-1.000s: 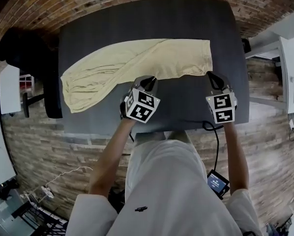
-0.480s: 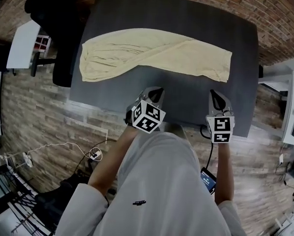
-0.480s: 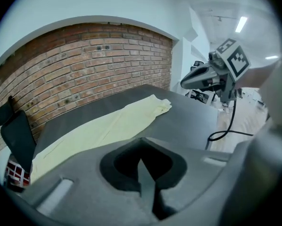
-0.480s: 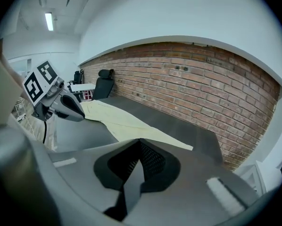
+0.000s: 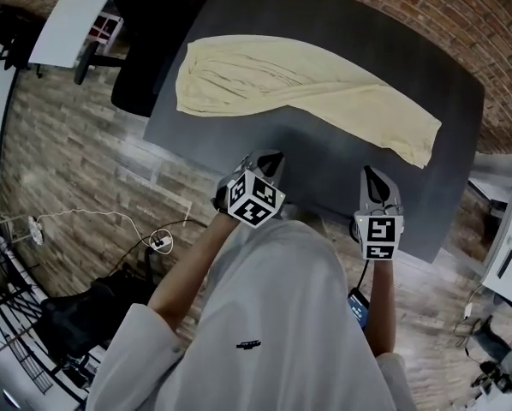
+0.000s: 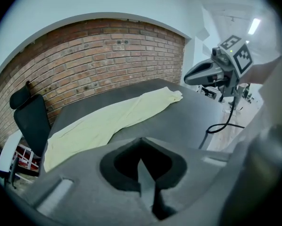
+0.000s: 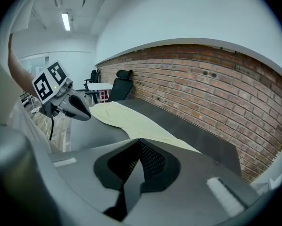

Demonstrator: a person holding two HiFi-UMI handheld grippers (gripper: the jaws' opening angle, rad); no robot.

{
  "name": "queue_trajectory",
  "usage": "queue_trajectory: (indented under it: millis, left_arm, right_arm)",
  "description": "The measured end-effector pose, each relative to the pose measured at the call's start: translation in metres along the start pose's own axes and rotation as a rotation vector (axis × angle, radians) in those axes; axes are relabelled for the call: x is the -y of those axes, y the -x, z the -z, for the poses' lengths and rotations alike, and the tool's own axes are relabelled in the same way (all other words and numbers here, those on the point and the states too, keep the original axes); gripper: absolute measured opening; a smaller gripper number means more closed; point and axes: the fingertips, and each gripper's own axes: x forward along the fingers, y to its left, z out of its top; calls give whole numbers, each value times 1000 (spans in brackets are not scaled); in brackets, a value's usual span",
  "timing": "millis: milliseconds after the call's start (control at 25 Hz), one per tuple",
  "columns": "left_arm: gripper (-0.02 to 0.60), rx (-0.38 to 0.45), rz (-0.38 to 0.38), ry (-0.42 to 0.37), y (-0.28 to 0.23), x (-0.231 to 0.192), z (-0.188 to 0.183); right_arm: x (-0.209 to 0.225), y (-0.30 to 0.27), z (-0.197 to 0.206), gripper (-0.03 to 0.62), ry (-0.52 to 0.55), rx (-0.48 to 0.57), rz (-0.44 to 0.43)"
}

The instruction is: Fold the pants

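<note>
From the head view, the pants (image 5: pixel 299 80) lie flat on the far half of the bench (image 5: pixel 239 139). Their long axis runs along its length, with the broad end at the far left corner and the narrow end close to the right edge. Both tongs hang over the near edge, well short of the cloth, so it lies ahead of them across bare bench top. The left tongs (image 5: pixel 269 159) face the middle of the garment, and the right tongs (image 5: pixel 372 175) are the nearer to the narrow end. The person's body covers part of the near edge. I cannot tell whether one leg already lies on the other. In the left gripper view, the left tongs (image 6: pixel 141 163) are pressed together with nothing between them. The pants (image 6: pixel 108 121) stretch from a black chair (image 6: pixel 30 119) at the left toward the other gripper. In the right gripper view, the right tongs (image 7: pixel 140 149) are likewise pressed together and empty. The cloth (image 7: pixel 131 121) runs away leftward along the brick wall (image 7: pixel 202 84), its near end cut off behind the gripper's body.
</note>
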Motion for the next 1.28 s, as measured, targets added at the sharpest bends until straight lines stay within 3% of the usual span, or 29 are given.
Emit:
queue_trajectory:
  millis: [440,880,1040,1280]
  left_arm:
    - [9,-44,-45,1,7,-85,52]
    - [81,-129,-29,-31,-9,-175,111]
    - [108,-187,13,-69,-24,-196,135]
    - [146,-257,52,-199,-48,-219,166]
  right_arm:
    - [-74,-62,-48,6,98,-46,-129]
    - [-131,-116,-92,6,153,-91,-182]
    - [-142,-129,-105,6,147,-108,-166]
    - [-152,-144,-114,6,121,-151,-124]
